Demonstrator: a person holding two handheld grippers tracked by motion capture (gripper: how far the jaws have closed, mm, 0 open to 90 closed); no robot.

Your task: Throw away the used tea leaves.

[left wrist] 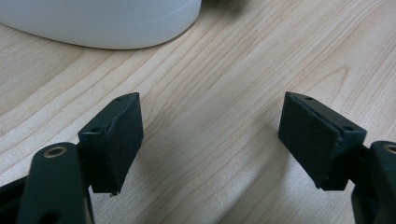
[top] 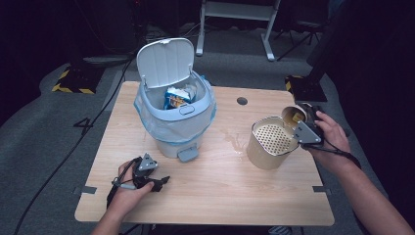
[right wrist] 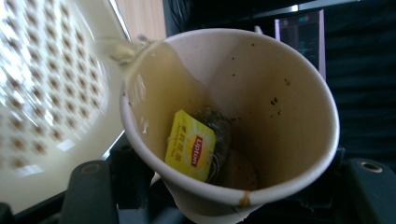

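Right gripper (top: 304, 123) clamps a paper cup (right wrist: 233, 116), tipped sideways over the perforated strainer bucket (top: 270, 142); tea runs from its rim, tea bag (right wrist: 196, 144) inside. Left gripper (top: 155, 182) rests low on the table (top: 205, 191), jaws wide apart, empty.

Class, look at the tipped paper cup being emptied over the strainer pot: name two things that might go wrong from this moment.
1. The cup in the right hand-held gripper is tilted steeply over the strainer pot; its tea bag may slide out with the tea.
2. A wet patch already lies on the table beside the pot, so more tea may miss the rim and spread toward the bin.
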